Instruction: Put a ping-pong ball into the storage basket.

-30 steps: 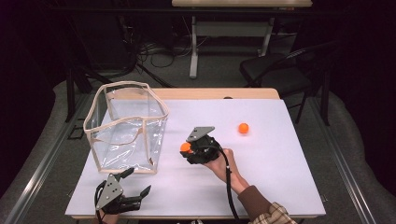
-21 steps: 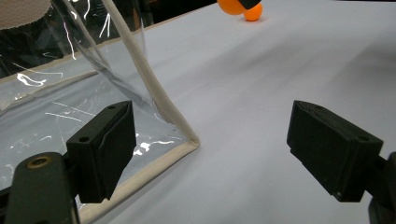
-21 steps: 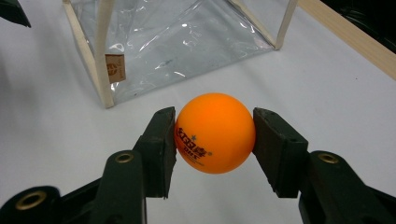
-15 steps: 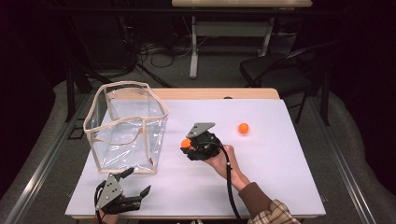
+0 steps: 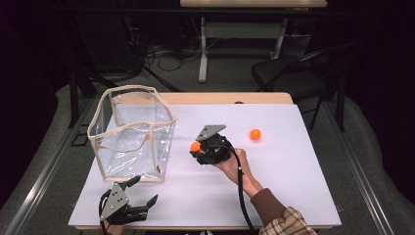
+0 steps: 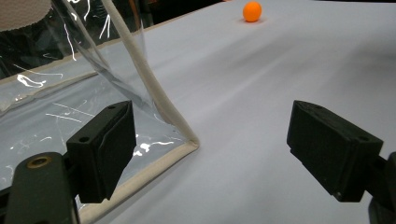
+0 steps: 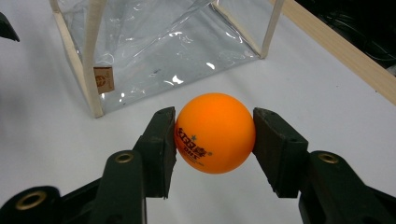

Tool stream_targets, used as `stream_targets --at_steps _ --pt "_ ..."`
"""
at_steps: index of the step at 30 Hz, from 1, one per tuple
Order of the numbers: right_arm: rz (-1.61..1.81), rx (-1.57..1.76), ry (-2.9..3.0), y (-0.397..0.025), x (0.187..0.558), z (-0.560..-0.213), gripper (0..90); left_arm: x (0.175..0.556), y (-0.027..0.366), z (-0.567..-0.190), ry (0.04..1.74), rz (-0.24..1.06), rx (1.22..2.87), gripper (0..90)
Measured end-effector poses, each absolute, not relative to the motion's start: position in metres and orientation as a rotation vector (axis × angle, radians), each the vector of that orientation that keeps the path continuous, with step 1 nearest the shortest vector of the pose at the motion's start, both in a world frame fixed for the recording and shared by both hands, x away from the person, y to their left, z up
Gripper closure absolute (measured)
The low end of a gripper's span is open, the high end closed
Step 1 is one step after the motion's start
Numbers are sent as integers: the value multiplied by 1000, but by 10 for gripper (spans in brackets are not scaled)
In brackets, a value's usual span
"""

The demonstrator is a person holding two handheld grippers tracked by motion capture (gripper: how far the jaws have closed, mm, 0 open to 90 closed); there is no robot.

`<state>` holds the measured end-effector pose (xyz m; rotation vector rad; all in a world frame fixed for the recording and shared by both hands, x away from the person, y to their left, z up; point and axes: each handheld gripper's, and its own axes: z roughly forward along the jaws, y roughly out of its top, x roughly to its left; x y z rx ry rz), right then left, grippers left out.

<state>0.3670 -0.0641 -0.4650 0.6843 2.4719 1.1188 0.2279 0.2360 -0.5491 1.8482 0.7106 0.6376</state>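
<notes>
My right gripper (image 5: 197, 148) (image 7: 215, 135) is shut on an orange ball (image 7: 215, 133) (image 5: 195, 146), held just above the white table to the right of the clear bag (image 5: 132, 132) (image 7: 159, 42). A second orange ball (image 5: 255, 134) (image 6: 252, 11) lies on the table farther right. Near the table's front left edge my left gripper (image 5: 142, 192) (image 6: 224, 149) stands open with nothing between its jaws, close to the bag's front corner (image 6: 189, 142).
The bag is open-topped with cream piping and stands on the white table sheet (image 5: 293, 161). A wooden table edge (image 5: 230, 98) runs along the back. Beyond it are a black chair (image 5: 293, 73) and cables on the floor.
The right gripper with its ball has drifted slightly up and toward the bag. The left gripper has stayed in place.
</notes>
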Motion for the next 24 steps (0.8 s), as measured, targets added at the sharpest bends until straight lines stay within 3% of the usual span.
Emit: stream_targets --at_steps 24 --pt "1110 692 2463 -62 379 -453 507 228 236 -549 712 634 1847 158"
